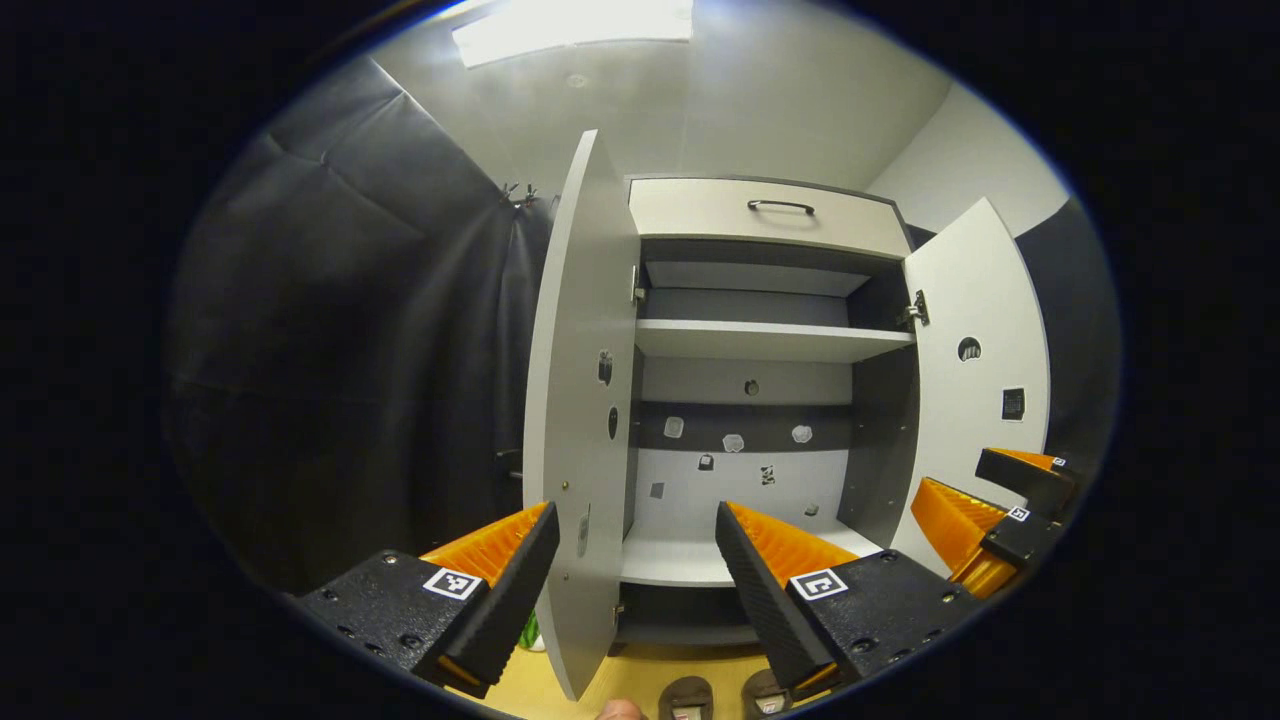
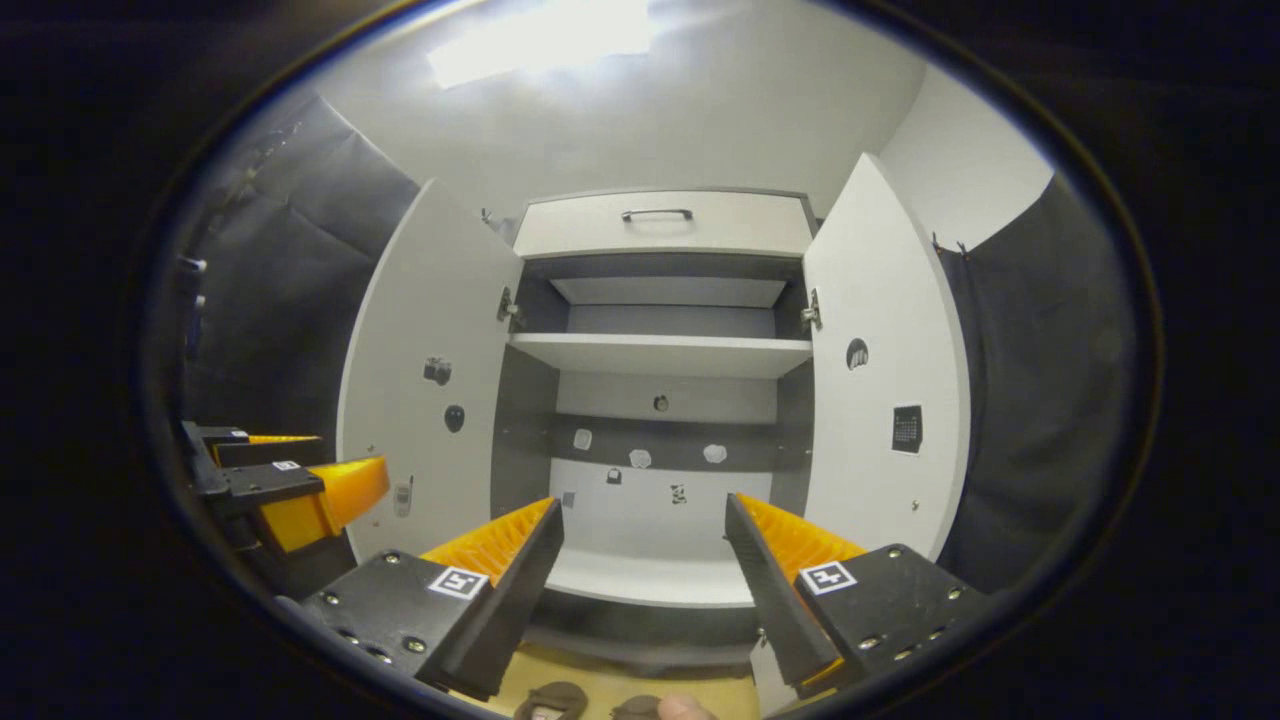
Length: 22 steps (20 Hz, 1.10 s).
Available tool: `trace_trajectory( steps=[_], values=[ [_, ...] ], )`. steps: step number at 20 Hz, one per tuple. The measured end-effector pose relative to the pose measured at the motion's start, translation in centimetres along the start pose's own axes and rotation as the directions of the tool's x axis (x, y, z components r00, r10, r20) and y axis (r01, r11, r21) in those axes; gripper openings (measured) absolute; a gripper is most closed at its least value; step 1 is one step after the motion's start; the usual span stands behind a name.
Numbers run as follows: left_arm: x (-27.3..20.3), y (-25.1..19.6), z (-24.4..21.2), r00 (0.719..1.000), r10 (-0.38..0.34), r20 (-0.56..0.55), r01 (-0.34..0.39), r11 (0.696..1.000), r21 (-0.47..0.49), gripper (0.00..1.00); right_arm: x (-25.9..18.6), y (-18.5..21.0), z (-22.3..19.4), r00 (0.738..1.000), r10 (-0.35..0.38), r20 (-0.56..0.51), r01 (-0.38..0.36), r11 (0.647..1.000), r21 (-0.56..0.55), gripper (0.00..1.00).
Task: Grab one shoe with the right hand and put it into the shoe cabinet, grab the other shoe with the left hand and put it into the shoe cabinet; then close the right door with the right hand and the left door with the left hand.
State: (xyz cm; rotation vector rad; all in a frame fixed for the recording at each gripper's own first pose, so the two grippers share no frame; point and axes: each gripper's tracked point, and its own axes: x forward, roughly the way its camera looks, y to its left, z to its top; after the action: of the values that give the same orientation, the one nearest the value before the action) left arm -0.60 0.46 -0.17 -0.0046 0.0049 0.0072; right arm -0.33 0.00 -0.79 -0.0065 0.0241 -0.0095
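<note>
Ahead, the cabinet [image 2: 665, 225] stands with both doors swung wide: left door [image 2: 425, 370], right door [image 2: 885, 370]. Its shelves [image 2: 660, 352] are bare; small stickers dot the back panel, none readable. Both shoes [image 1: 687, 696] sit on the floor below. The left gripper [image 1: 637, 540] and right gripper [image 2: 645, 535] hang before it, fingers apart, holding nothing.
</note>
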Motion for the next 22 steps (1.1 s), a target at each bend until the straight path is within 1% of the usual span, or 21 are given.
trace_trajectory(
  steps=[1,3,5,7,8,9,11,13,14,16,17,19,20,21,22],
  values=[
    [0.1,0.0,0.0,1.0,0.0,-0.001,0.0,1.0,0.002,0.96,0.0,0.0,-0.1,1.0,-0.001,0.0,0.001,1.0,-0.004,0.97],
    [0.0,0.0,0.0,1.0,0.0,-0.002,0.0,1.0,0.007,0.96,0.1,0.0,-0.2,1.0,0.0,-0.001,0.0,1.0,-0.008,0.97],
    [0.0,0.2,0.2,1.0,0.004,0.003,-0.004,1.0,0.005,0.96,0.2,0.2,-1.4,1.0,0.002,-0.022,-0.002,1.0,-0.008,0.97],
    [0.0,0.5,0.5,1.0,0.012,0.009,-0.012,1.0,0.003,0.96,0.1,0.3,-3.9,0.997,0.002,-0.075,-0.003,1.0,-0.015,0.98],
    [-0.1,0.8,0.6,1.0,0.019,0.012,-0.019,1.0,0.006,0.96,0.0,0.6,-5.6,0.994,0.009,-0.109,-0.011,1.0,-0.016,0.96],
    [-0.1,1.1,0.7,1.0,0.026,0.014,-0.027,1.0,0.012,0.96,-0.2,1.0,-7.5,0.989,0.02,-0.149,-0.022,1.0,-0.014,0.98],
    [-0.3,1.7,0.6,0.999,0.042,0.011,-0.043,0.999,0.028,0.96,-0.5,1.9,-12.3,0.964,0.048,-0.26,-0.057,0.998,-0.027,0.98],
    [-0.4,2.1,0.5,0.999,0.054,0.008,-0.054,0.998,0.031,0.96,-1.5,2.7,-17.1,0.929,0.073,-0.363,-0.099,0.994,-0.053,0.98],
    [-0.5,2.4,0.4,0.998,0.06,0.005,-0.06,0.998,0.029,0.92,-1.8,3.1,-19.1,0.912,0.088,-0.402,-0.12,0.991,-0.057,0.98],
    [-0.5,3.0,0.2,0.997,0.076,-0.002,-0.076,0.997,0.033,0.93,-2.7,4.2,-23.2,0.867,0.119,-0.485,-0.159,0.986,-0.042,0.96],
    [-0.6,3.4,0.1,0.996,0.088,-0.006,-0.087,0.995,0.041,0.96,-3.4,4.5,-25.5,0.832,0.13,-0.539,-0.173,0.984,-0.03,0.96],
    [-0.9,4.2,0.0,0.994,0.109,-0.012,-0.108,0.993,0.053,0.96,-4.3,5.0,-29.0,0.778,0.142,-0.612,-0.188,0.982,-0.011,0.98],
    [-0.9,4.5,-0.2,0.993,0.118,-0.015,-0.117,0.992,0.055,0.96,-4.9,5.1,-31.1,0.741,0.148,-0.655,-0.194,0.981,0.001,0.97],
    [-1.1,4.8,-0.2,0.992,0.128,-0.019,-0.126,0.99,0.055,0.92,-5.6,5.3,-33.1,0.698,0.151,-0.7,-0.198,0.98,0.014,0.98],
    [-1.3,5.1,-0.3,0.99,0.138,-0.021,-0.136,0.989,0.057,0.96,-6.7,5.3,-34.8,0.648,0.153,-0.746,-0.202,0.979,0.025,0.98]
  ],
)
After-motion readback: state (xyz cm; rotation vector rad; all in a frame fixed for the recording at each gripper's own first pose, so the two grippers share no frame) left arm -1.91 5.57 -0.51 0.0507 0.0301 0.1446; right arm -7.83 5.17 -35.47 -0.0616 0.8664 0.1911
